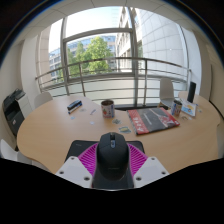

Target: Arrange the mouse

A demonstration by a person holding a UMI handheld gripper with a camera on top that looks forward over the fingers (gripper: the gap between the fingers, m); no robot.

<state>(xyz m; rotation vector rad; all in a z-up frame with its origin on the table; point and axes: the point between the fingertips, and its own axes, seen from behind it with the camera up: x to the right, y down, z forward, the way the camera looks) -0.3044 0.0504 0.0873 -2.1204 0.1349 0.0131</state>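
Mouse (pixel 111 153), black, sits between the fingers of the tool (pixel 111 160), and both magenta pads (pixel 90 158) press against its sides, so the tool is clamped on it. Beyond the fingers spreads a round wooden worktop (pixel 60 125). Further ahead on it stand a grey mug (pixel 107 107) and, off to the right, a red magazine (pixel 153 120).

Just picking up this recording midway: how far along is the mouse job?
Done: the black mouse is picked up, clamped between the pink pads of the tool. In hand: it is held above the near edge of the round table. Left: setting it down; the magazine and mug lie beyond it, but no target spot is obvious.
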